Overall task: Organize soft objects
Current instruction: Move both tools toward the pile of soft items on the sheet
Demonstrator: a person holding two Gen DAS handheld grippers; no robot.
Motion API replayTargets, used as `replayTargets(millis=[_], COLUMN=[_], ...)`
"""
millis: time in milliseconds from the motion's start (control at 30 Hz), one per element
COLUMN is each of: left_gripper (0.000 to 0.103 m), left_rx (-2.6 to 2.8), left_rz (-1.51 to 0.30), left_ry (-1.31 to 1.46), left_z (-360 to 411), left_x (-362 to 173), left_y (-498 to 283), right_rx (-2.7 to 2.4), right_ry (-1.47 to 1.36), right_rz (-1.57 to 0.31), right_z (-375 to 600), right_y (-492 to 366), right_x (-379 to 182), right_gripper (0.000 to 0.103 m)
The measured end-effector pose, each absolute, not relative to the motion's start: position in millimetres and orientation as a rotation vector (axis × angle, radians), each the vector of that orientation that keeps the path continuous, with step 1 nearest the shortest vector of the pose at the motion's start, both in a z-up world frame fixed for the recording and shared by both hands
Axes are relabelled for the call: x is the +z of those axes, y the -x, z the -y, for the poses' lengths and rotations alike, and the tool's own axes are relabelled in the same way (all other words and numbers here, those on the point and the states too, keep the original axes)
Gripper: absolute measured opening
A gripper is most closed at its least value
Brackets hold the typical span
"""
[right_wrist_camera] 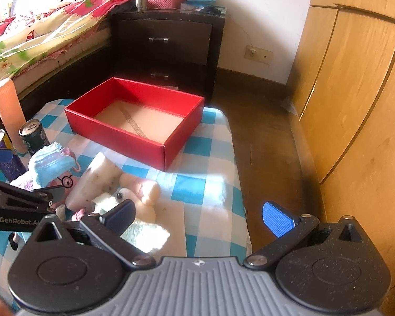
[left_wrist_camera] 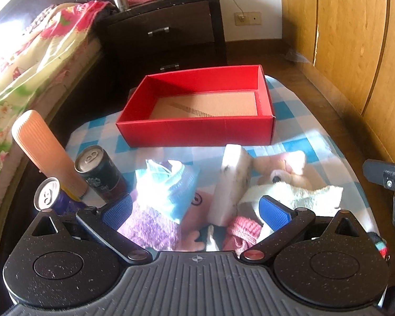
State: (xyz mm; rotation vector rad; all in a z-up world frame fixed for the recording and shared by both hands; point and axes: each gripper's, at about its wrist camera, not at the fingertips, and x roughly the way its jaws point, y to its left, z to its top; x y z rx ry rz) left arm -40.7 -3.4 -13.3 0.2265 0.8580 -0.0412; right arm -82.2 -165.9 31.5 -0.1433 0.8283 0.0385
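The checked tablecloth (right_wrist_camera: 197, 181) fills the middle of both views, and on it the red box (left_wrist_camera: 197, 129) sits in the upper centre of the left wrist frame, open and with nothing inside but its cardboard floor. The box lies straight ahead of the left gripper (left_wrist_camera: 194, 210), with its long side running across the frame.

The soft things are heaped between that gripper and the box, in the lower centre of the left view: a white sponge block (left_wrist_camera: 231, 184) standing on edge, a cream plush toy (left_wrist_camera: 281, 171) to its right, a pale towel (left_wrist_camera: 302, 194) below that, a blue face mask (left_wrist_camera: 168, 184) to the left, a purple knit piece (left_wrist_camera: 150, 226) and a pink knit piece (left_wrist_camera: 242, 231) nearest the camera. Two drink cans (left_wrist_camera: 100, 171) and a ribbed orange cylinder (left_wrist_camera: 44, 152) stand at the left edge; they look hard, so I'd judge they stay out.

The left gripper hangs low over the pile, jaws spread wide, the sponge's tall axis rising between its fingers. It seems the nearer one for a pick.

The right gripper (right_wrist_camera: 197, 218) sits to the right of the heap, jaws also apart, its left fingertip over the towel and its right one out over the floor (right_wrist_camera: 266, 131); nothing is gripped.
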Motion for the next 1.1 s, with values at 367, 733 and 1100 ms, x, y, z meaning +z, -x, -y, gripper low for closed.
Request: replayTargets(millis=[367, 733, 1100], left_gripper=[0.098, 0.098, 0.098], left_rx=[-0.082, -0.14, -0.148], left_rz=[-0.88, -0.887, -0.888], left_ry=[-0.27, -0.318, -0.315], left_z=[13, 32, 31], left_x=[-23, -28, -28], left_y=[56, 71, 72], right_rx=[0.035, 0.038, 0.076], right_ry=[0.171, 0.132, 0.18], right_rz=[-0.889, -0.979, -1.027], right_z=[172, 186, 175], right_y=[104, 127, 139], right_x=[12, -11, -30], right_gripper=[0.084, 0.084, 0.083])
